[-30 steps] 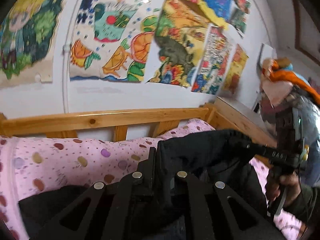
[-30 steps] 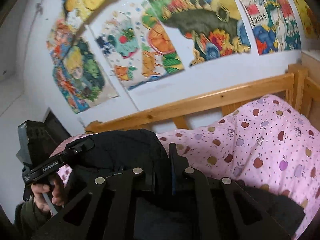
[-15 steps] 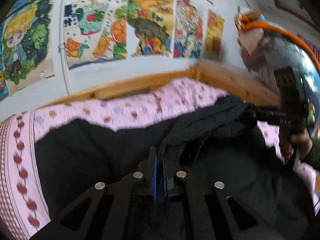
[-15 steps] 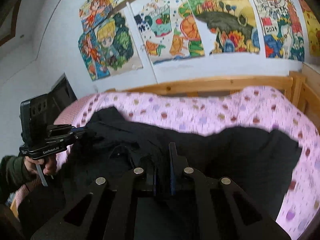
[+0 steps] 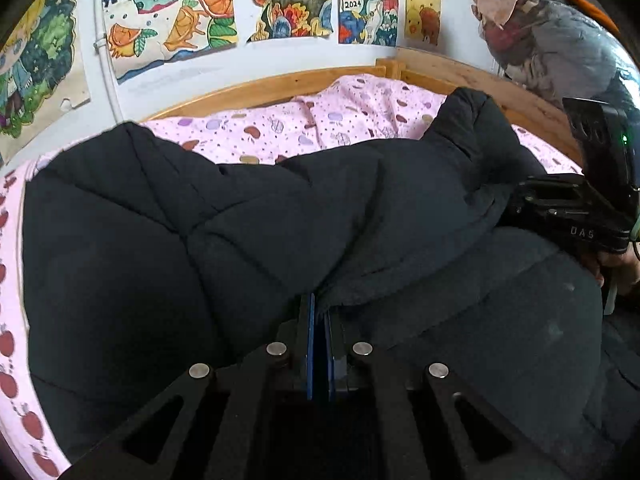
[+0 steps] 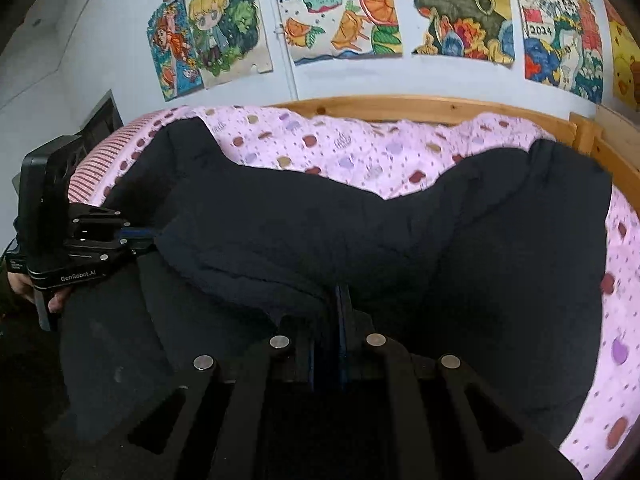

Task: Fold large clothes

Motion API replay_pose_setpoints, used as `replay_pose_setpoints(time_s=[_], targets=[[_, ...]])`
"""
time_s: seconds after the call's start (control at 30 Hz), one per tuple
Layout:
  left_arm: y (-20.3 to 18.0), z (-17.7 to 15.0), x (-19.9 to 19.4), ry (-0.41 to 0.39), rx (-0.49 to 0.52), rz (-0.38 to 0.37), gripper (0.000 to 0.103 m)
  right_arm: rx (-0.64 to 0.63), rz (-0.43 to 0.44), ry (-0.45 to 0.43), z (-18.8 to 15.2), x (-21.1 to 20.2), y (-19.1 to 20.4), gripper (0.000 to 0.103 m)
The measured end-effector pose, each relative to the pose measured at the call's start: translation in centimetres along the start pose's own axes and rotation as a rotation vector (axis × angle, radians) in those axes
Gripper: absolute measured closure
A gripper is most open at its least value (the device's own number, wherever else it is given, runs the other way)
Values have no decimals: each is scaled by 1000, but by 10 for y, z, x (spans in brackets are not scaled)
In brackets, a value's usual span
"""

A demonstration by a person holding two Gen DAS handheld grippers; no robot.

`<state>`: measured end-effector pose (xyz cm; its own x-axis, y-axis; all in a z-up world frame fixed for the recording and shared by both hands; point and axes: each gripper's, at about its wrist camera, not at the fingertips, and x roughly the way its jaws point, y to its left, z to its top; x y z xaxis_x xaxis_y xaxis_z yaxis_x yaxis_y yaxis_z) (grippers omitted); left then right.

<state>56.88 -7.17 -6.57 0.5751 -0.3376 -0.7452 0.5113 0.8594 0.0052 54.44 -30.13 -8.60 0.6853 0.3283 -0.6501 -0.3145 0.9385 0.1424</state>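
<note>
A large black quilted coat [image 5: 160,240] lies spread over the pink bedding [image 5: 280,132]. One edge is doubled over toward me as a thick fold. My left gripper [image 5: 319,304] is shut, its blue pads pinching that folded edge low over the coat. Off to the right, my right gripper [image 5: 510,204] grips the same edge further along. In the right wrist view the right gripper [image 6: 334,296] is shut on the coat [image 6: 480,240], and the left gripper [image 6: 154,238] holds the edge at the left. Both hang just above the coat's lower layer.
A wooden bed frame [image 5: 248,88] rims the bedding [image 6: 340,148] at the back and right [image 6: 400,106]. Drawings [image 6: 344,20] cover the white wall behind. A shiny grey bundle with orange cloth [image 5: 560,40] stands at the right. A hand [image 5: 616,268] holds the right gripper.
Both grippers came down and forward with the coat's edge still pinched. The coat, hanging bunched in the air before, now lies spread on the bed with its edge folded over.
</note>
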Motion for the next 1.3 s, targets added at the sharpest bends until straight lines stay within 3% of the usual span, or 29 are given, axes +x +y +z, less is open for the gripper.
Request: replay_pose_setpoints(time_s=[0.27,0.33,0.4,0.43,0.5,0.53,0.57,0.7,0.77,1.0,1.07,1.13,1.2,1.3], targets=[[-9,-2,-4,-30,32,53,97,-39,-39,-31,-5,-4,7,94],[-8,-1,-11,-38,27,55,94,-34,-22,-44,-2,-13,6,92],[-7,0,-22,-38,0,44,87,-30,4,-54,0,-28,4,84],[-6,-2,-30,-46,-11,33,79,-34,11,-55,-1,-33,3,80],[-4,-7,-43,-74,-28,24,55,-50,25,-70,-2,-53,1,61],[-2,-9,-51,-95,-41,27,33,-52,26,-77,-4,-59,-1,58],[1,-11,-61,-139,-65,38,29,-50,24,-92,-3,-70,-4,57],[12,9,-90,-259,-114,70,29,0,-22,-140,18,-88,-21,57],[16,31,-88,-287,-119,132,29,48,-74,-170,43,-85,-30,57],[43,97,-30,-243,-196,324,28,208,-124,-190,111,-18,-48,57],[56,102,-15,-222,-221,384,28,194,-159,-168,117,2,-47,59],[73,98,-4,-199,-271,426,28,185,-226,-139,117,16,-45,69],[95,88,3,-183,-361,458,28,206,-325,-104,108,29,-49,74],[123,66,10,-183,-483,415,28,215,-400,-77,90,34,-59,85]])
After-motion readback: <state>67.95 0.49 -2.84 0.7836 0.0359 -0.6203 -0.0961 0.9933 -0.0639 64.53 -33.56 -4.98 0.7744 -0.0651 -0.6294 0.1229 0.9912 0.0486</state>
